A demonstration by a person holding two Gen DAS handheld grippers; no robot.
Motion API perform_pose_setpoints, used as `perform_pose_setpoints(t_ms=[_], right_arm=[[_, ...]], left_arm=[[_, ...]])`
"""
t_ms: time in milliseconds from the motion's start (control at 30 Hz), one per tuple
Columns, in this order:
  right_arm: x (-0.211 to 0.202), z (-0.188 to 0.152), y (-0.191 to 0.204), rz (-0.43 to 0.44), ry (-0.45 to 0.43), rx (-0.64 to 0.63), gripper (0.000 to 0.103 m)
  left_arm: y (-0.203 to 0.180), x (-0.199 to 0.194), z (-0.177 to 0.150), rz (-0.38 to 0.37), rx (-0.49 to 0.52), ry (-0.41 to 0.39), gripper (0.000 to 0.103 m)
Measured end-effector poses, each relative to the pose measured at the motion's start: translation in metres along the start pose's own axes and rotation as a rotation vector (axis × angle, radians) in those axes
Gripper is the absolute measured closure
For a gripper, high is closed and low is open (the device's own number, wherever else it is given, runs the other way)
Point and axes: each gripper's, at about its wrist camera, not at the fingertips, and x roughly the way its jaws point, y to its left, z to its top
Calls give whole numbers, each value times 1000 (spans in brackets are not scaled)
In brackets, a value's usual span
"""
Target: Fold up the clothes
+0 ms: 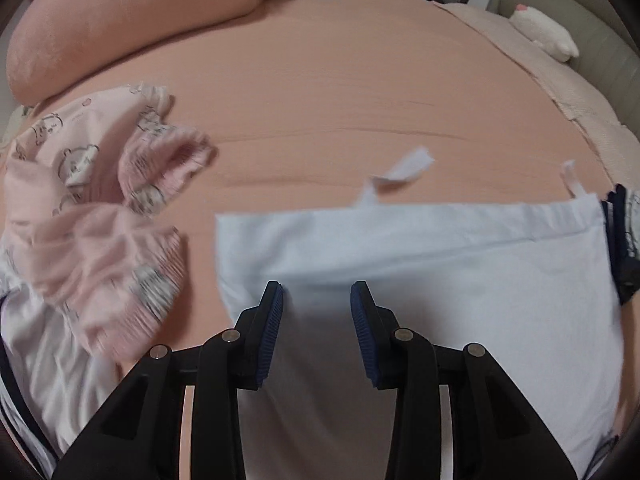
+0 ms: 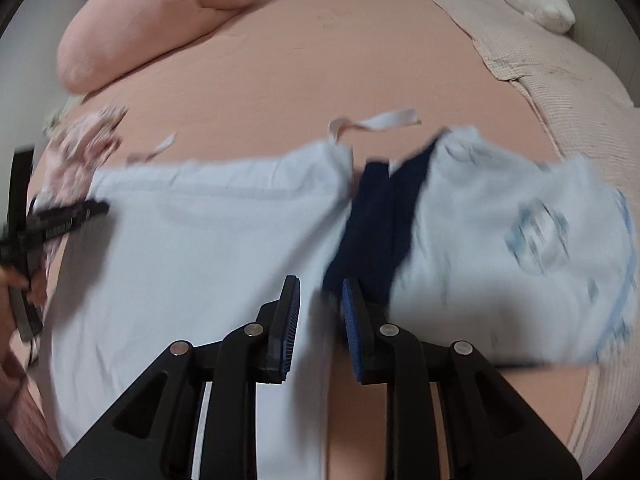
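Note:
A folded white garment [image 1: 440,260] with loose tie strips [image 1: 404,168] lies flat on the salmon bed sheet [image 1: 320,80]. My left gripper [image 1: 317,292] hovers over its near left part, jaws apart, the cloth below in shadow. In the right wrist view the same white garment [image 2: 200,240] fills the left half. A pale blue top [image 2: 500,220] with a navy part [image 2: 380,220] lies beside it on the right. My right gripper [image 2: 321,284] stands open by a narrow gap above the seam between the two, nothing pinched. The left gripper [image 2: 24,220], held by a hand, shows blurred at the left edge.
A heap of pink bear-print clothes [image 1: 100,200] lies at the left, with more white cloth [image 1: 48,352] below it. A long pink bolster [image 1: 120,28] lies at the back left. A beige blanket [image 1: 580,92] and a white plush toy [image 1: 544,32] sit at the right.

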Motion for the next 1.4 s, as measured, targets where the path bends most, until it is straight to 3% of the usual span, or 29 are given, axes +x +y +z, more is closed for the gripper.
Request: perform_pose_setpoints(t_ms=[200, 300, 400, 533, 600, 700, 800, 900, 1000, 1133, 1233, 1400], right_arm=[[42, 56, 16, -86, 83, -46, 81], [51, 68, 24, -101, 86, -78, 79], [73, 74, 22, -145, 107, -89, 77], [76, 84, 11, -174, 77, 0, 77], [72, 84, 15, -187, 65, 15, 77], [35, 74, 24, -95, -31, 18, 76], [-14, 52, 32, 34, -109, 50, 74], [-64, 6, 39, 124, -156, 73, 73], [-102, -57, 34, 125, -170, 85, 72], [-119, -143, 28, 58, -120, 97, 72], [-115, -199, 29, 58, -60, 145, 72], [-124, -261, 37, 82, -41, 180, 72]], left_arm=[[30, 6, 11, 77, -24, -11, 71], [42, 15, 13, 36, -12, 9, 70], [34, 21, 20, 84, 60, 19, 68], [24, 22, 33, 144, 107, 28, 65], [24, 4, 32, 114, 79, -11, 66], [17, -42, 9, -5, 61, -73, 66], [-2, -81, -38, -104, 118, -60, 65], [-36, -111, -97, -218, 183, -48, 65], [-89, -129, -155, -300, 243, -29, 65], [-153, -135, -204, -448, 261, 14, 65], [-192, -137, -221, -445, 275, 13, 65], [-203, -154, -234, -443, 218, -36, 65]])
